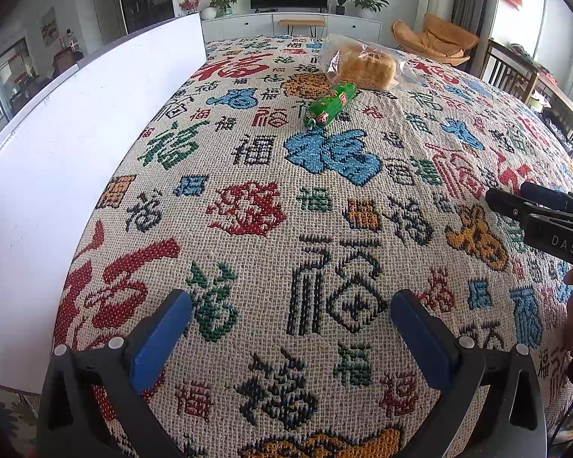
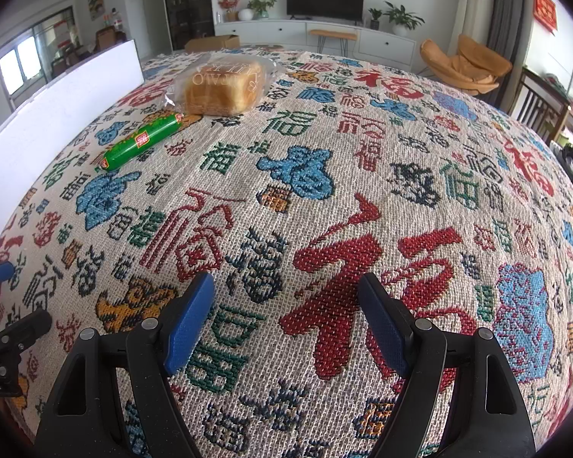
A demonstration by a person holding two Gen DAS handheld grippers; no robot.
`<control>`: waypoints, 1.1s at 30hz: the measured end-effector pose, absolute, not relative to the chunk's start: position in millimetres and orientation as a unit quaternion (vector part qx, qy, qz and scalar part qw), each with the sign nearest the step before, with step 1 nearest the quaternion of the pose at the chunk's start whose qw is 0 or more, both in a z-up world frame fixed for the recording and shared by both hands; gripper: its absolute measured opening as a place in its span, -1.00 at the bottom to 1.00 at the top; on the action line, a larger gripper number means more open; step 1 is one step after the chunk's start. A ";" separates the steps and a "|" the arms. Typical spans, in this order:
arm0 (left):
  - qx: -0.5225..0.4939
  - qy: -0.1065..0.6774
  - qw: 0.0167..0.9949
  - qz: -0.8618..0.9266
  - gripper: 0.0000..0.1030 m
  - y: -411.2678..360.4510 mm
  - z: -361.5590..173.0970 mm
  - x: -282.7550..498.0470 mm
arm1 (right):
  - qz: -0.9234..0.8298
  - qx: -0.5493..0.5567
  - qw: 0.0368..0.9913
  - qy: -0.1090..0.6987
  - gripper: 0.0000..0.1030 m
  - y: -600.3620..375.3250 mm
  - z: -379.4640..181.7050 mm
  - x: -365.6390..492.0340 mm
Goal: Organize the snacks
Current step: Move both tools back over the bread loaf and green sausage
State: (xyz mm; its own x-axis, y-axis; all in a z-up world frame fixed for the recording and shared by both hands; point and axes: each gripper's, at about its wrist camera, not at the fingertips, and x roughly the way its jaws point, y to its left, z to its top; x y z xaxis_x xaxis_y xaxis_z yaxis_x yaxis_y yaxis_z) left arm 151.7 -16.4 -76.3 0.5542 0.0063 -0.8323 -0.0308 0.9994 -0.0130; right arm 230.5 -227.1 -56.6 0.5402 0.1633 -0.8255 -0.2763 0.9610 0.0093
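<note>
A green-wrapped sausage [image 1: 330, 108] lies on the patterned tablecloth, far ahead of my left gripper [image 1: 290, 301]. Behind it, touching it, sits a loaf of bread in a clear bag [image 1: 366, 65]. In the right wrist view the sausage [image 2: 143, 141] is far to the front left and the bread [image 2: 221, 89] is behind it. My left gripper is open and empty, low over the cloth. My right gripper [image 2: 286, 286] is open and empty too. The right gripper's body [image 1: 542, 221] shows at the right edge of the left wrist view.
A long white box wall [image 1: 76, 145] runs along the table's left side, also in the right wrist view [image 2: 57, 114]. The woven tablecloth [image 1: 248, 210] covers the table. Chairs, a TV cabinet and plants stand beyond the far edge.
</note>
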 end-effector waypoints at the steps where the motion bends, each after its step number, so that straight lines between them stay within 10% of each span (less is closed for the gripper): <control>1: -0.013 0.472 0.881 0.011 1.00 -16.4 -76.3 151.7 | 0.125 -0.061 0.875 0.463 0.56 -227.7 -56.5 230.7; 33: -0.029 0.472 0.880 0.034 1.00 -5.8 -75.8 147.5 | 0.125 -0.061 0.875 0.463 0.58 -227.6 -56.8 230.6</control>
State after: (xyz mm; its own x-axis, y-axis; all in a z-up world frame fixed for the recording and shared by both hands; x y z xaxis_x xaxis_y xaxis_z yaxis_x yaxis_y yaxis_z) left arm 147.5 -5.8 -75.8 0.5513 0.0318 -0.8337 -0.0861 0.9961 -0.0189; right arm 230.6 -227.6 -56.8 0.5399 0.1624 -0.8259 -0.2759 0.9612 0.0086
